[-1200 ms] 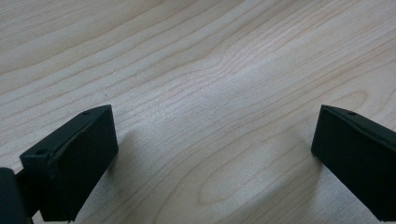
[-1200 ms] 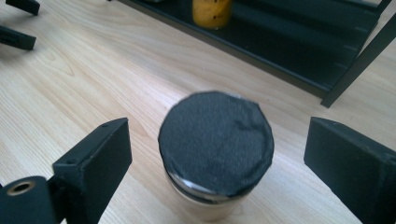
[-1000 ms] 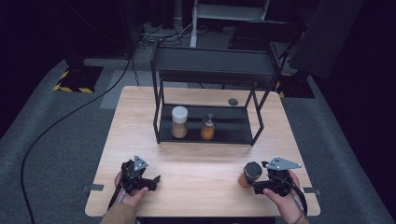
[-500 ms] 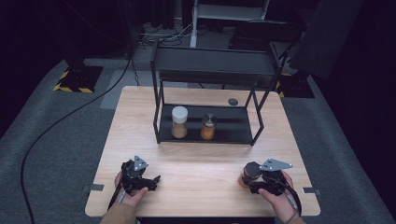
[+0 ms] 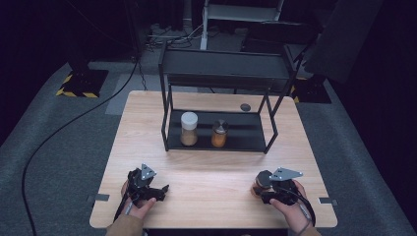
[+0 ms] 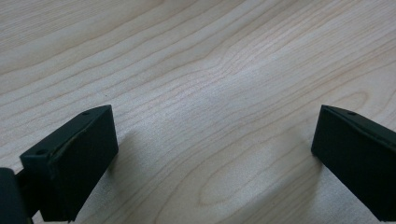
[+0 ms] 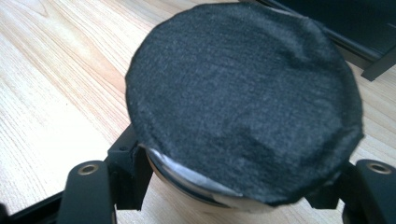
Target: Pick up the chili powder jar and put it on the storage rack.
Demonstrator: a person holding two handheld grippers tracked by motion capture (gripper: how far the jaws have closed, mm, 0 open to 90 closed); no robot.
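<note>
Right tool (image 5: 263, 189) has just clenched on the squat black-lidded jar (image 7: 243, 107), below the lid; probably rigid, slippery, fragile glass. Left tool (image 6: 210, 154) released.

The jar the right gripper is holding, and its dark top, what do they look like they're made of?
The jar looks like clear glass or plastic, judging by its glossy rim. Its top looks like matte black felt: fuzzy, slightly wrinkled, with uneven edges. The right gripper is shut on the jar.
</note>
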